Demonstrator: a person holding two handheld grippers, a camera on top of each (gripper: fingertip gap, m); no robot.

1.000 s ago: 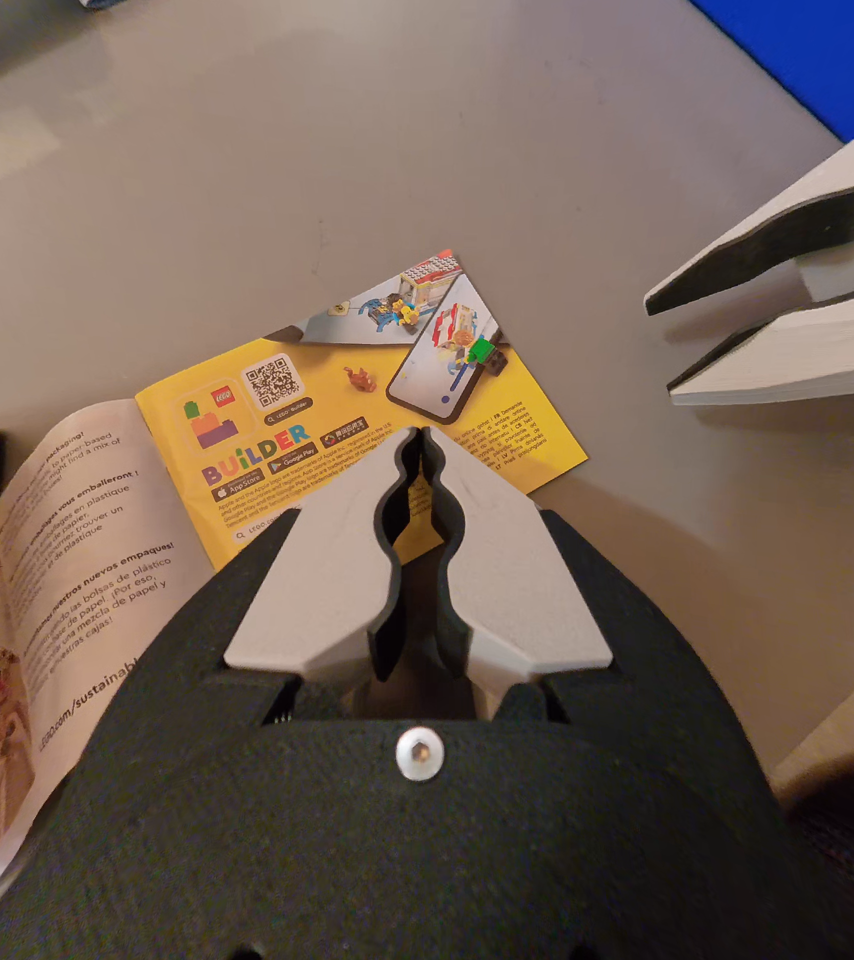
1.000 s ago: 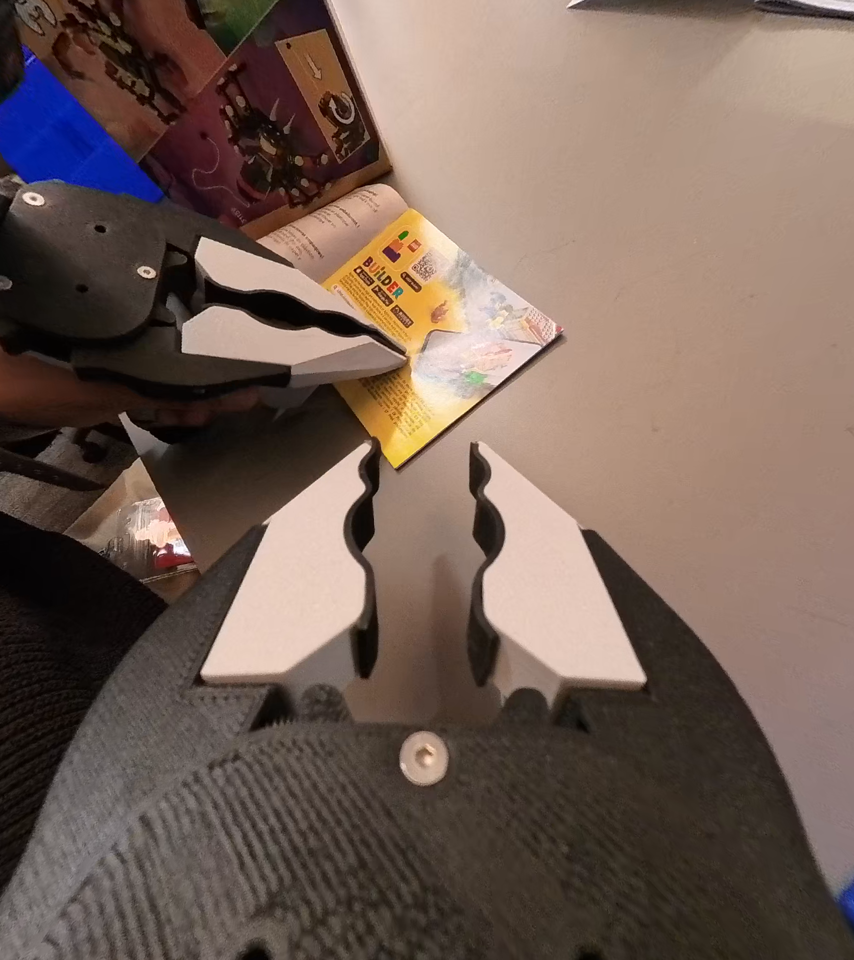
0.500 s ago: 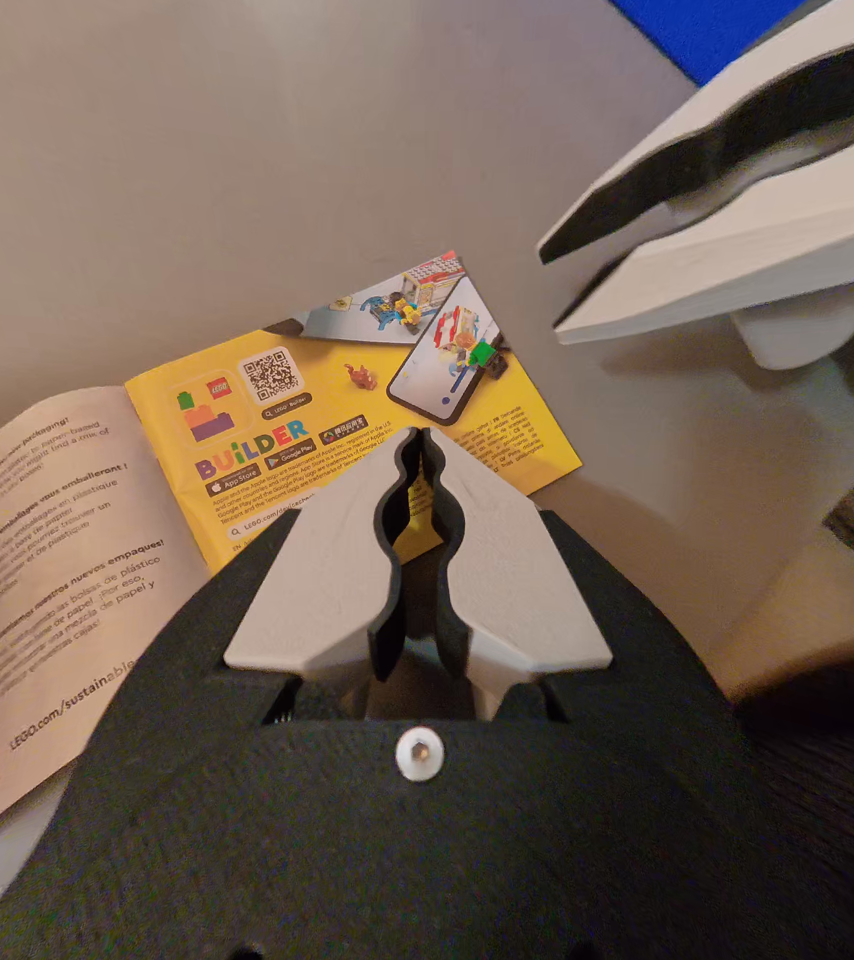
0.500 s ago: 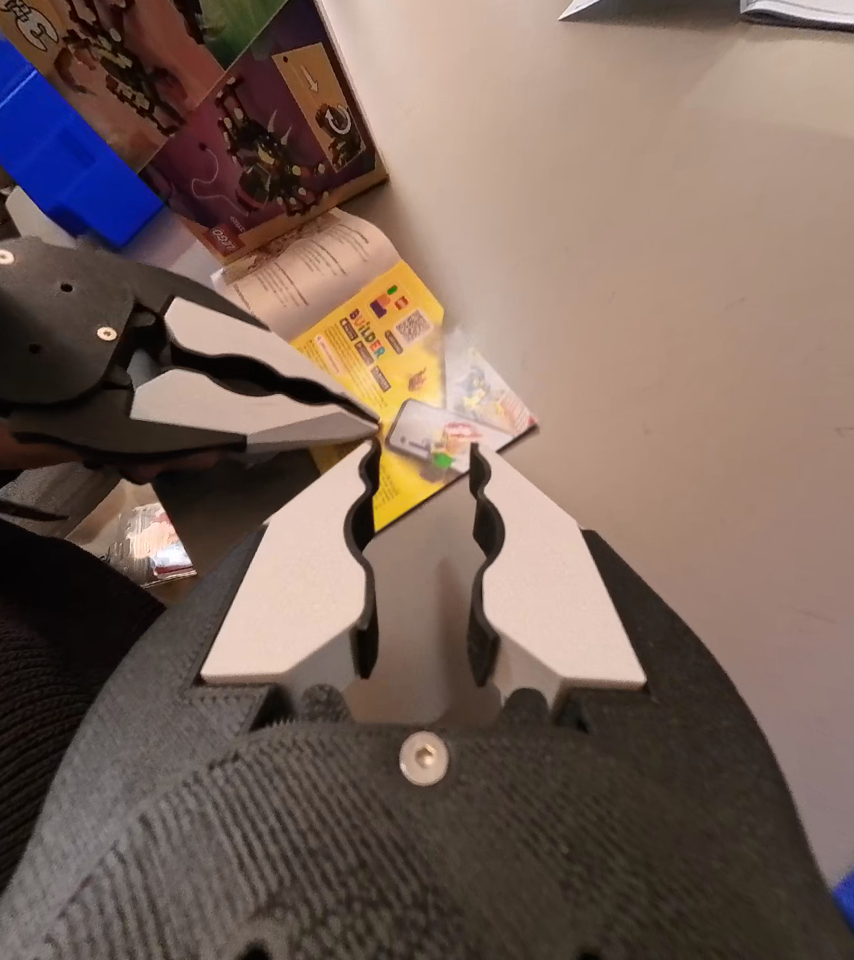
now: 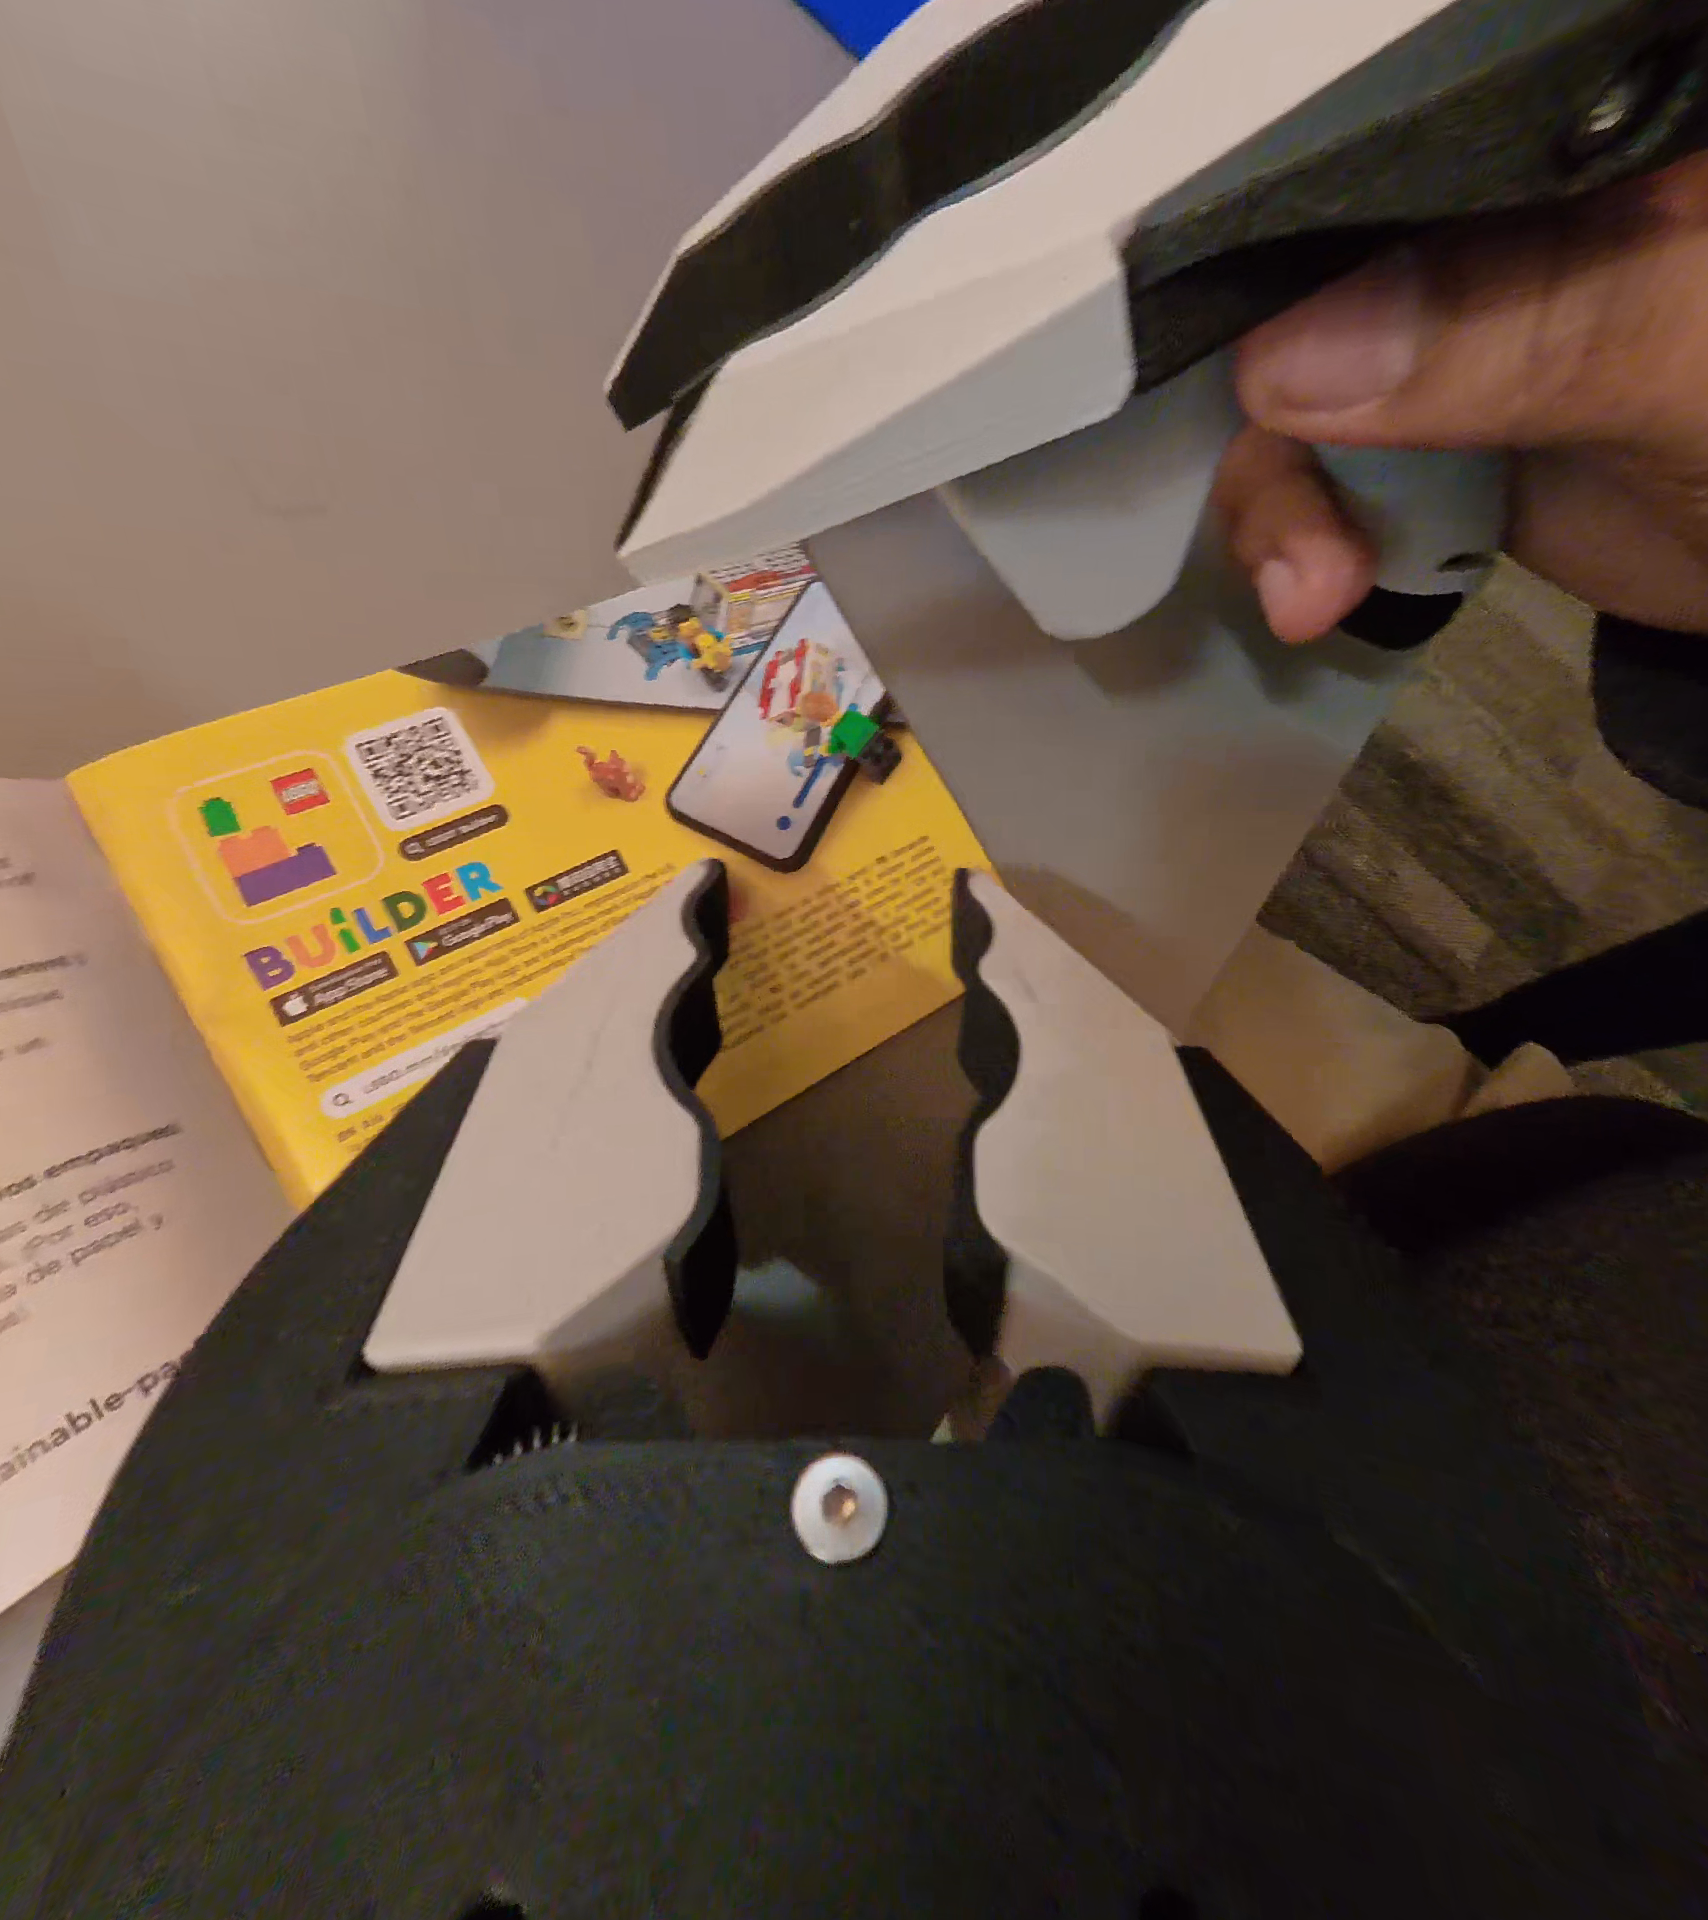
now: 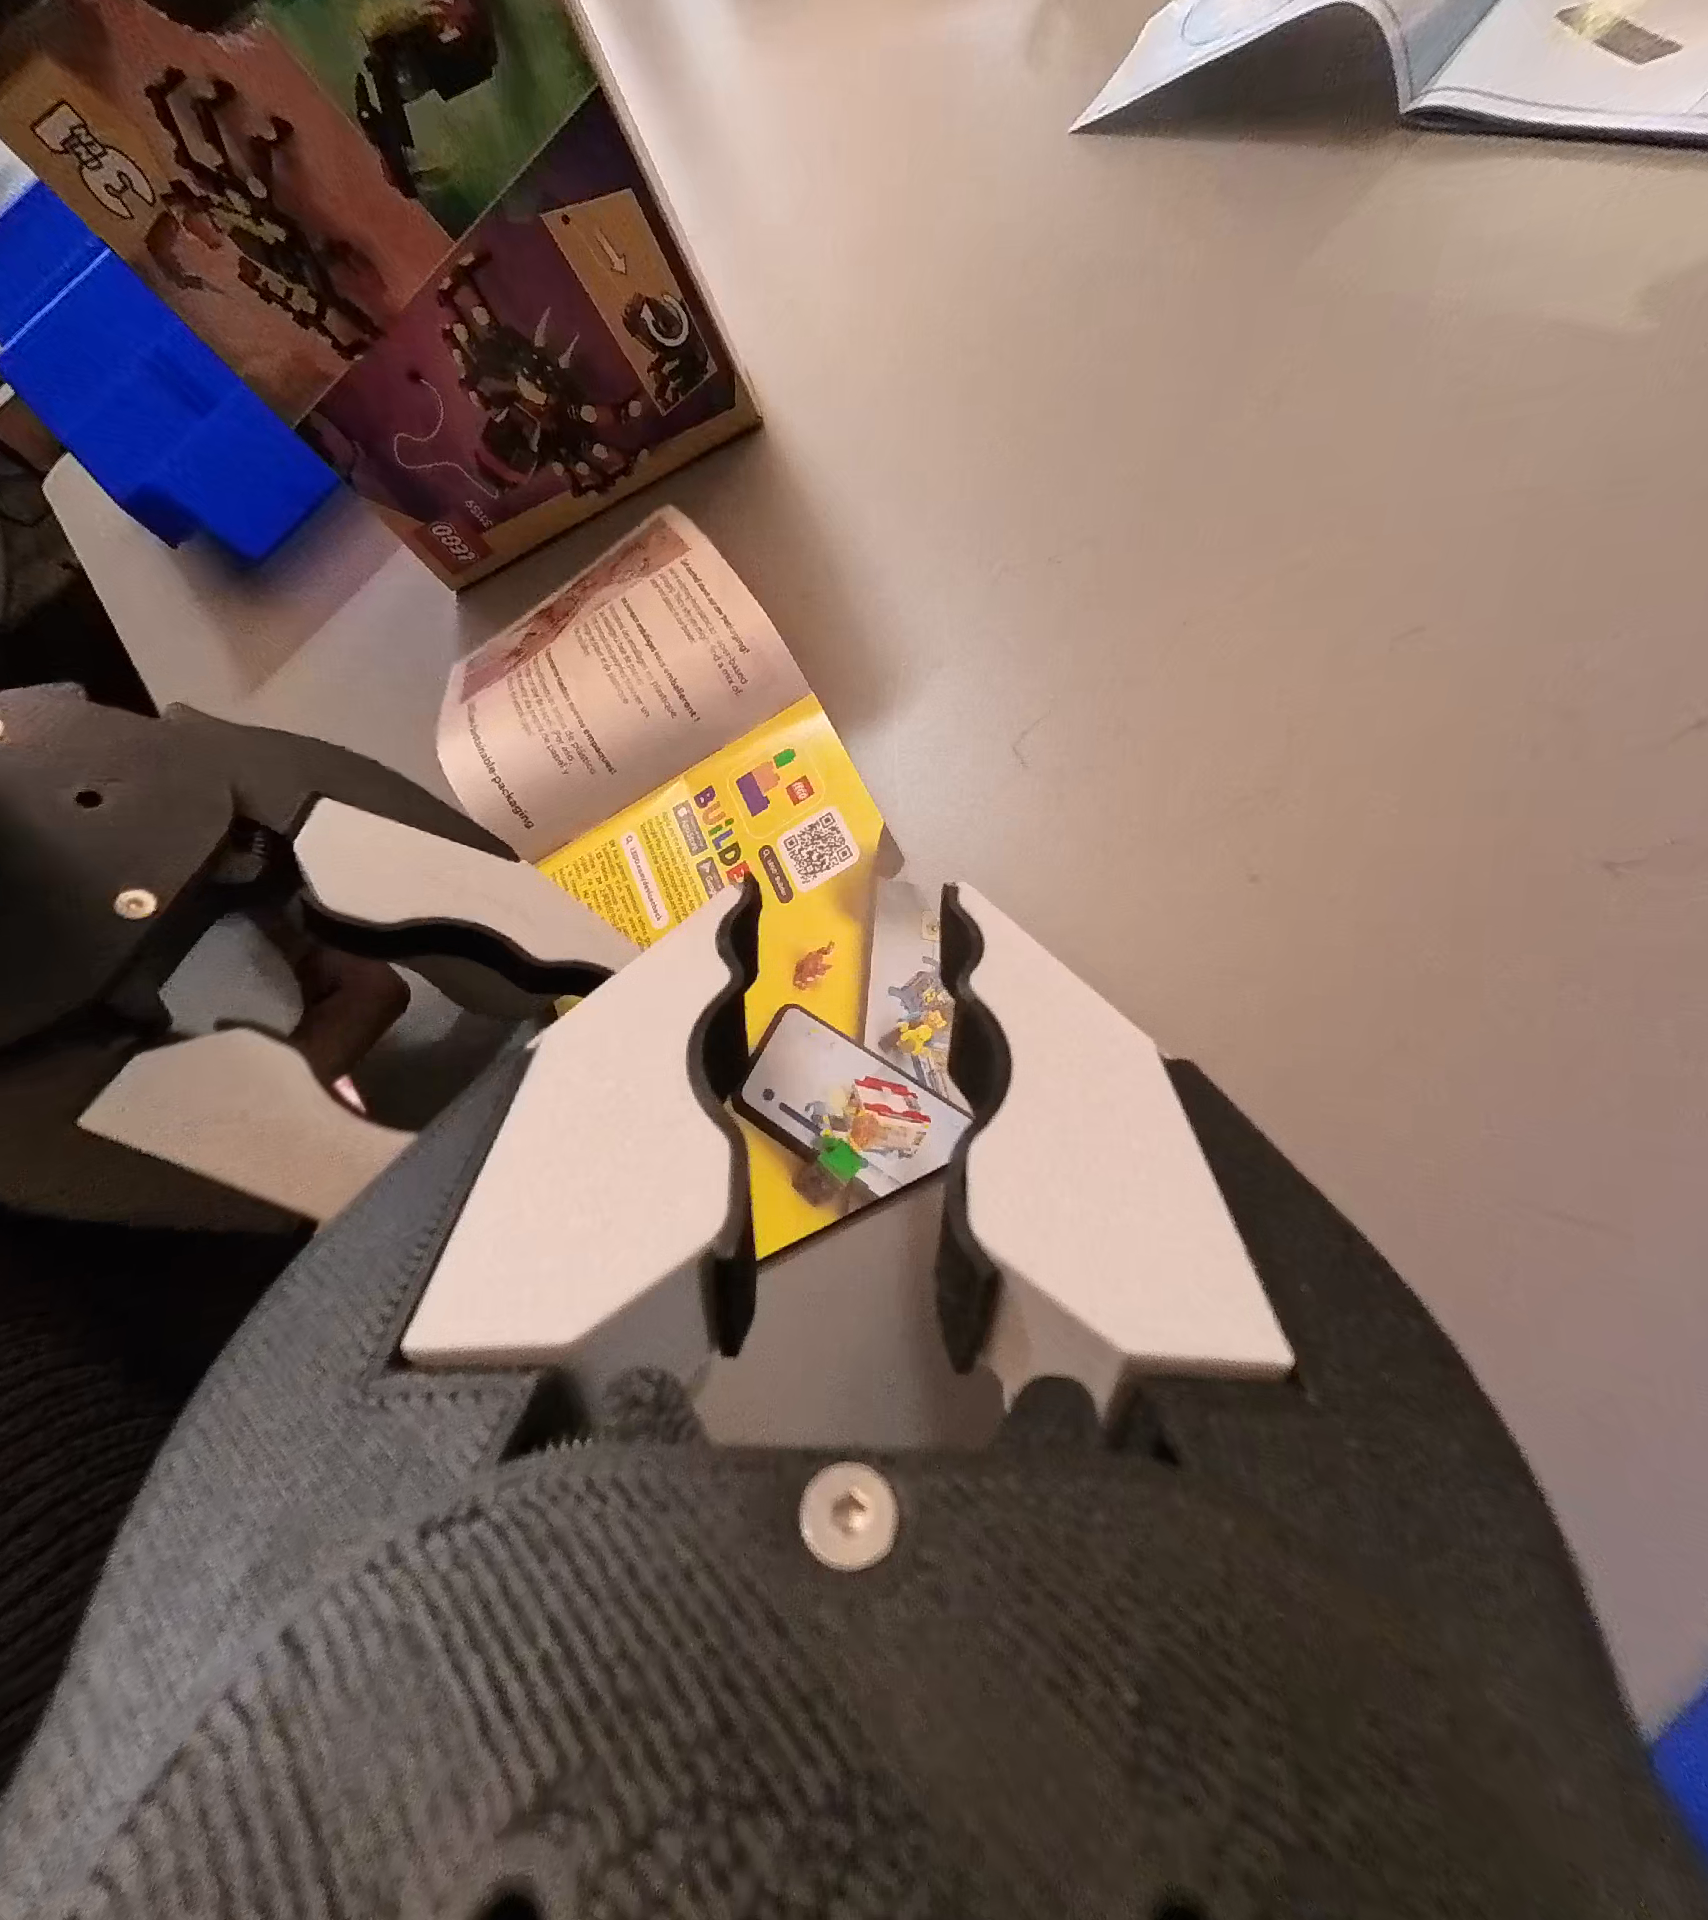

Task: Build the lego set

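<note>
Left claw [image 5: 834, 894] agape over yellow booklet [image 5: 476, 873], right claw [image 5: 658, 457] overhead

Two grippers: left gripper [image 5: 834, 894] at 6 o'clock, right gripper [image 6: 848, 896]. One open yellow instruction booklet [image 6: 725, 800] at centre. One lego box [image 6: 393, 281] at 11 o'clock. One blue bin [image 6: 154, 416] at 10 o'clock. One open magazine [image 6: 1452, 73] at 1 o'clock. One hand [image 5: 1556, 416].
</note>
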